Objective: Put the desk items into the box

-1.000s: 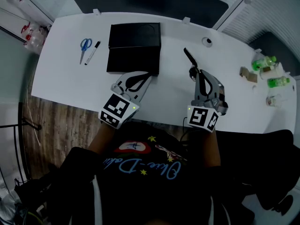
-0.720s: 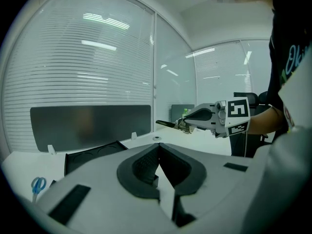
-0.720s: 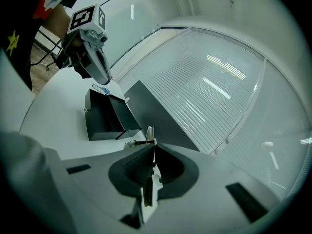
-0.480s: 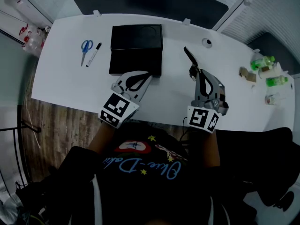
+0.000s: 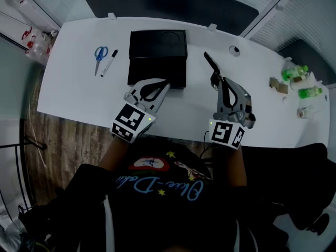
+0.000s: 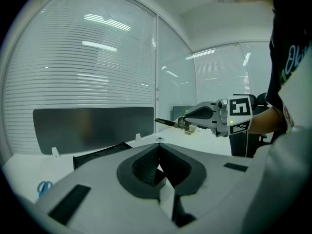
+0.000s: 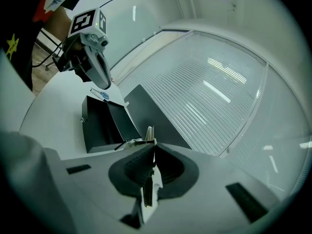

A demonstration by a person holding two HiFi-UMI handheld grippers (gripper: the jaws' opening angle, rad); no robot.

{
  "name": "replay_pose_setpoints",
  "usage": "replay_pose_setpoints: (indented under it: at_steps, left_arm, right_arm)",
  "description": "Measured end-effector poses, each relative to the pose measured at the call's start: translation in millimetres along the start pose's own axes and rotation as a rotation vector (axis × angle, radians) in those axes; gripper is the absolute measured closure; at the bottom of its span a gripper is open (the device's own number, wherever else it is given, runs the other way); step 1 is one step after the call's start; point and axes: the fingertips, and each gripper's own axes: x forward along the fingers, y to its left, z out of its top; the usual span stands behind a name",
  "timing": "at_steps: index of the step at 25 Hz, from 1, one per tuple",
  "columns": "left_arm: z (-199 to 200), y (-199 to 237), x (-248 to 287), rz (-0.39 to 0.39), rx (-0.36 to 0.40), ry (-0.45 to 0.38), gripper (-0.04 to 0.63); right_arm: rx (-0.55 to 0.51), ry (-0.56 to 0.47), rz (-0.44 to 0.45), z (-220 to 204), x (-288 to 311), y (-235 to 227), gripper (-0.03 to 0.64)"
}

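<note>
In closed right hand-held gripper (image 7: 150, 142), dark stick (image 5: 211, 63)

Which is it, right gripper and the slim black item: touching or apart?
Touching. The right gripper view shows the right gripper with its jaws closed on the slim black item, whose end sticks out past the jaw tips.

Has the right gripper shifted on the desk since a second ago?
Yes, slightly. In the head view the right gripper, shut on a slim dark item, has moved left: its gap to the black box is narrower.
</note>
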Motion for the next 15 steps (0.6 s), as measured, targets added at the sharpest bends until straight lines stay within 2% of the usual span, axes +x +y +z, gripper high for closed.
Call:
replay_pose_setpoints:
  at_steps: [15]
  left_arm:
    - [-12.1, 45.1, -36.8, 0.038, -0.018, 0.0, 0.588]
  right_arm:
    - [-0.037, -0.046, 0.043, 49.7, 26.9, 31.4, 0.6]
